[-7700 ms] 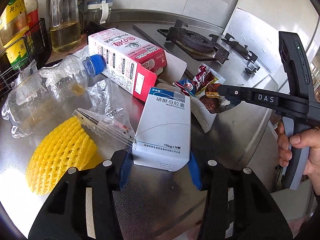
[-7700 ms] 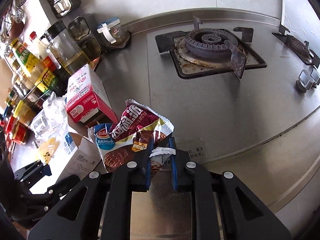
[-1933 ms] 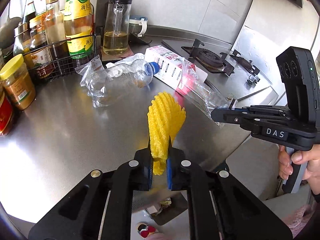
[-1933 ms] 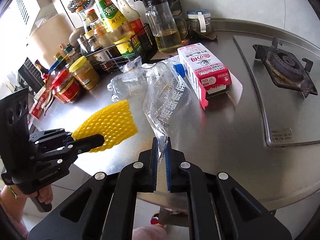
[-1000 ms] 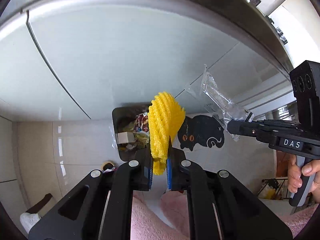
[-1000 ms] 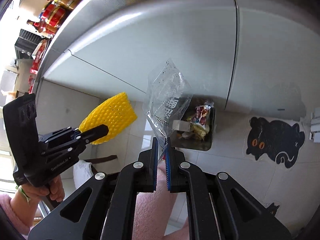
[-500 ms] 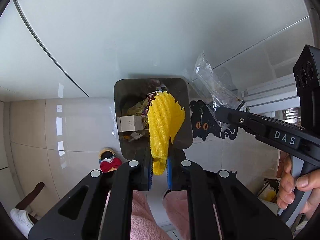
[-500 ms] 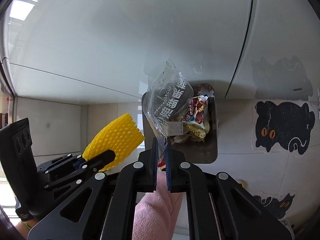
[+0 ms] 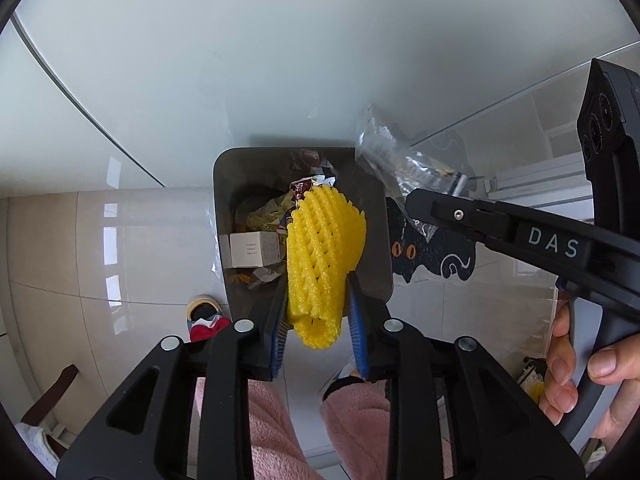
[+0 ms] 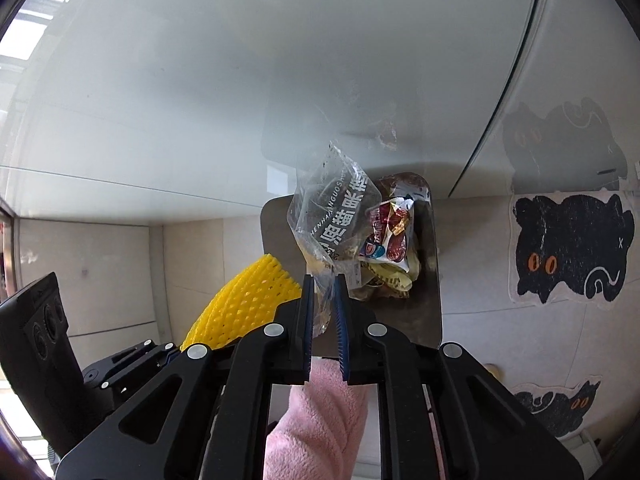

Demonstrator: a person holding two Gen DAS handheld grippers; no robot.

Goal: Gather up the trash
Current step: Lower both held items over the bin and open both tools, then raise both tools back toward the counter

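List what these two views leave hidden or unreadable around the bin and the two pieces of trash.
- Left wrist view: the yellow foam net covers the middle of the trash bin, hiding what lies under it.
- Right wrist view: the clear plastic bag veils the bin's left half.
- Right wrist view: the left gripper is cut off behind the right gripper; its jaws are unseen.
- Left wrist view: print on the small white box is too small.

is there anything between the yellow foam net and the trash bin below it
Nothing visible. The yellow foam net sits between the left gripper's opening jaws, over the open bin, which has no lid on. Only earlier trash lies inside. The right gripper, also opening, has the clear bag alongside.
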